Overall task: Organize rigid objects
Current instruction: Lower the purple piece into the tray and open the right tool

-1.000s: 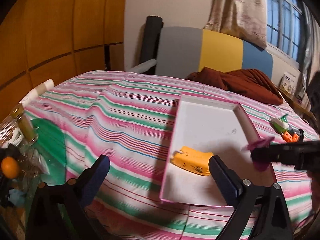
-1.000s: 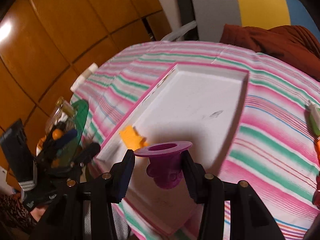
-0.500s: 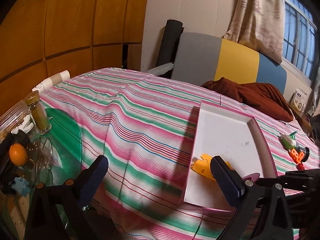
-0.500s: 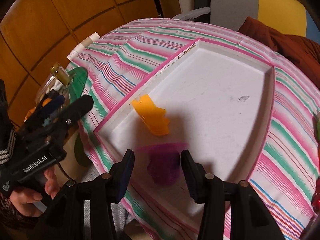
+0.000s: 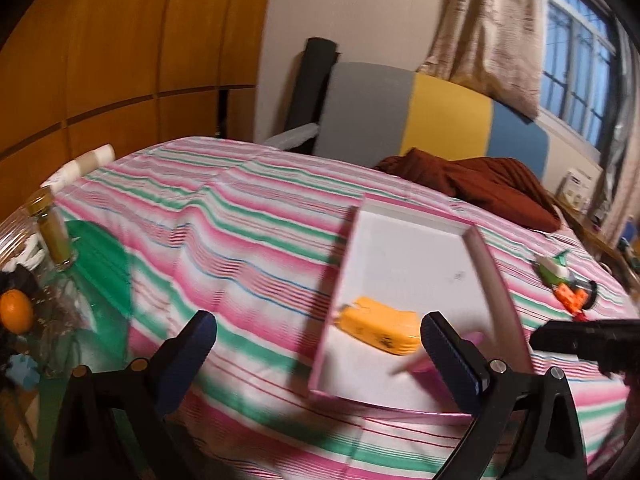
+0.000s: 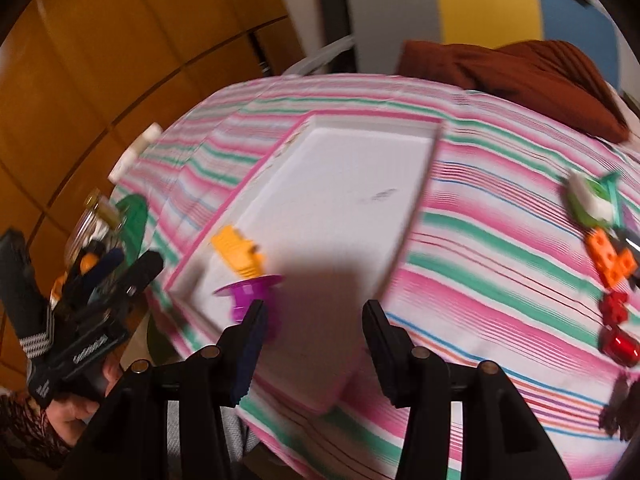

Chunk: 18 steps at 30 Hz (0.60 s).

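Observation:
A white tray with a pink rim (image 5: pixel 492 276) (image 6: pixel 420 208) lies on the striped bed. Inside it, near its front left corner, sits a yellow block (image 5: pixel 380 330) (image 6: pixel 240 252). A purple flanged piece (image 6: pixel 252 292) stands just in front of the block, blurred in the left wrist view (image 5: pixel 416 364). My right gripper (image 6: pixel 314 320) is open and empty, its left finger just right of the purple piece. My left gripper (image 5: pixel 316 340) is open and empty, hovering at the tray's near left edge. In the right wrist view it appears at the left (image 6: pixel 108 280), held by a hand.
Loose toys lie on the bed right of the tray: a green-white piece (image 6: pixel 590 200), orange blocks (image 6: pixel 610 260), red pieces (image 6: pixel 618 346). A brown cloth (image 5: pixel 480 184) lies behind. A glass side table (image 5: pixel 100 280) with a bottle (image 5: pixel 56 236) and an orange (image 5: pixel 16 312) stands left.
The right gripper has let go of the purple piece, which now stands in the tray by the yellow block, and has shifted right. The left gripper has barely moved.

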### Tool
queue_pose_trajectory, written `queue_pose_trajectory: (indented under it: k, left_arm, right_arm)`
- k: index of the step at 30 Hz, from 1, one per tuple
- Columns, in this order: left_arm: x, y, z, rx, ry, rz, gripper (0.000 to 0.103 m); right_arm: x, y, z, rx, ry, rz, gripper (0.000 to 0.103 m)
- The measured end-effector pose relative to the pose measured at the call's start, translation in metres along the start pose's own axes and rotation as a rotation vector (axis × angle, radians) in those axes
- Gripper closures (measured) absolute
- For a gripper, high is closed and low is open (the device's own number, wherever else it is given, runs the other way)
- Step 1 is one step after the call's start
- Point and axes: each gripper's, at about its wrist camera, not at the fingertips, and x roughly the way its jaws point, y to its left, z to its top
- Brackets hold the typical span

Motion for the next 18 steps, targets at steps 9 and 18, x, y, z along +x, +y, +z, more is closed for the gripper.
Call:
queue_pose_trajectory:
  k: [9, 18]
  left_arm:
    - [-0.022, -0.043, 0.002, 0.12, -0.057, -0.152, 0.0]
    - [-0.031, -0.086, -0.001, 0.249, -0.059, -0.238, 0.0]
  right_arm:
    - [-0.034, -0.054, -0.011, 0.102, -0.038, -0.133, 0.053]
    - [-0.066, -0.12, -0.036, 0.298, 0.094, -0.346, 0.053]
